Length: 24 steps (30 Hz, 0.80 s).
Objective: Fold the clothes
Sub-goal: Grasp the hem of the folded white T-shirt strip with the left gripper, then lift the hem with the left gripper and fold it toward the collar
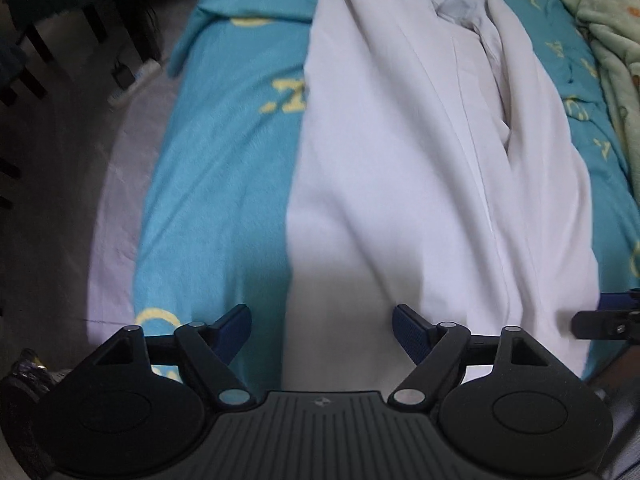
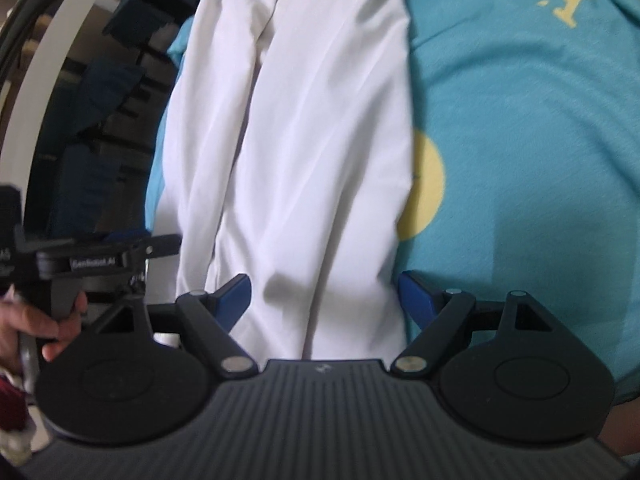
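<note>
white garment laid out on the bed, both grippers empty

the white garment (image 1: pixel 400 160) lies lengthwise on the teal blanket (image 1: pixel 224 160), creased, one long edge folded over. my left gripper (image 1: pixel 322 332) hangs over its near end, jaws wide apart, holding nothing. my right gripper (image 2: pixel 324 296) likewise, jaws apart above the cloth. a green blanket (image 1: pixel 612 40) lies bunched at the far side.
</note>
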Available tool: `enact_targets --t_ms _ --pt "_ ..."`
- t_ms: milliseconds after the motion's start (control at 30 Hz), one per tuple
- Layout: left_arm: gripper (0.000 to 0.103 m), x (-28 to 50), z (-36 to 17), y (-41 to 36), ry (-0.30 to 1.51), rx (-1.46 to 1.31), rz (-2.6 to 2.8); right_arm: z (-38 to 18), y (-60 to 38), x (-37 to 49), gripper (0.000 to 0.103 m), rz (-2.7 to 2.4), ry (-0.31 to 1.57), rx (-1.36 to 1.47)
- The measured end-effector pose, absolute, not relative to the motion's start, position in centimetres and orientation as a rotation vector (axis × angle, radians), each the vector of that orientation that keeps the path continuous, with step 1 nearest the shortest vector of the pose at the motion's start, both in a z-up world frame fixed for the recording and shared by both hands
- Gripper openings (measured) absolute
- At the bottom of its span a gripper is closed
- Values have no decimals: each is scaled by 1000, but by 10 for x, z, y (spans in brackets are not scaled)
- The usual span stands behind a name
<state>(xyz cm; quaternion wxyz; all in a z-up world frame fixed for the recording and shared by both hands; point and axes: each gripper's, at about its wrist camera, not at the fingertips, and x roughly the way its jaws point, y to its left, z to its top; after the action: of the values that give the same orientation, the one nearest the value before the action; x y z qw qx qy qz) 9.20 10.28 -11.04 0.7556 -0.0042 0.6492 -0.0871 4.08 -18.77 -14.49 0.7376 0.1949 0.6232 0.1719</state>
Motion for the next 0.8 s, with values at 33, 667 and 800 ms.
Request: enact_targets --t_ms 33,667,800 --pt "73 92 -111 103 1421 -16 -194 -146 -186 41 83 382 1380 424" --pt "39 47 -104 66 1474 38 -362 -138 -154 24 38 491 1406 161" --pt "16 42 -101 64 1461 36 -356 -132 -158 22 19 470 1396 147"
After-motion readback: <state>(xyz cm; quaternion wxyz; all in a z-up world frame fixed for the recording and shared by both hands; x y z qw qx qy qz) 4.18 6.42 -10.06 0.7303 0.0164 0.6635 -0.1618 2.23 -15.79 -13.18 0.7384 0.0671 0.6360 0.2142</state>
